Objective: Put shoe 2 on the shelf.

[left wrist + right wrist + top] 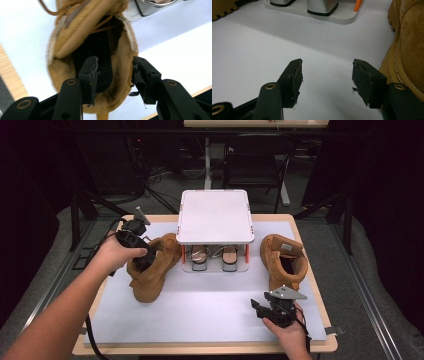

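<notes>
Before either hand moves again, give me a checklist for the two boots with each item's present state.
1. Left gripper jaws off the left boot: cannot tell; one jaw is inside the collar, one outside, a gap shows.
2. Left boot standing on the mat: ok.
3. Right gripper free: ok, jaws open over bare mat.
4. Right boot upright beside the rack: ok.
5. Right gripper clear of the right boot: ok, boot is beside it.
</notes>
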Demonstrator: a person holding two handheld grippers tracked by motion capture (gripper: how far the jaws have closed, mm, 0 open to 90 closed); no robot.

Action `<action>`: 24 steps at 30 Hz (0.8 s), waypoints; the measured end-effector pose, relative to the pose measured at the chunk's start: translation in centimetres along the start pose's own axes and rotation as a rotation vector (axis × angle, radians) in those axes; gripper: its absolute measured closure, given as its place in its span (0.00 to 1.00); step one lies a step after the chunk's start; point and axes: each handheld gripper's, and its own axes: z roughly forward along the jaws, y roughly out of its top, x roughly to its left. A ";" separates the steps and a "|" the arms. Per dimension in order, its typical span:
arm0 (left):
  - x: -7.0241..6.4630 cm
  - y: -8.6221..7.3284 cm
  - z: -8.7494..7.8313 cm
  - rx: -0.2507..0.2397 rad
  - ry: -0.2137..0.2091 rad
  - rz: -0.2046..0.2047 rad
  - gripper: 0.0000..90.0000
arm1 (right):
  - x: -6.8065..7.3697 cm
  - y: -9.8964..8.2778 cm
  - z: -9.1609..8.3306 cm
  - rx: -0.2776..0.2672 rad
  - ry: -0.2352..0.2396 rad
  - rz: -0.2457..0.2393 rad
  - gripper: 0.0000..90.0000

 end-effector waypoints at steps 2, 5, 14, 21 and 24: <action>0.4 -0.1 -0.4 0.002 0.022 -0.007 0.62 | 0.0 0.0 0.0 0.000 0.000 0.000 0.46; 1.0 -0.2 -0.7 0.004 0.044 -0.027 0.61 | 0.0 0.0 0.0 -0.003 0.000 -0.002 0.46; 2.7 -0.3 -0.6 0.013 0.104 -0.064 0.59 | 0.1 0.0 0.1 0.002 0.006 -0.001 0.46; 3.5 -0.1 0.3 0.036 0.113 -0.072 0.62 | 0.1 0.0 0.1 0.004 0.007 -0.002 0.46; 3.7 0.1 0.9 0.051 0.118 -0.077 0.64 | 0.0 0.0 0.1 0.002 0.006 -0.003 0.46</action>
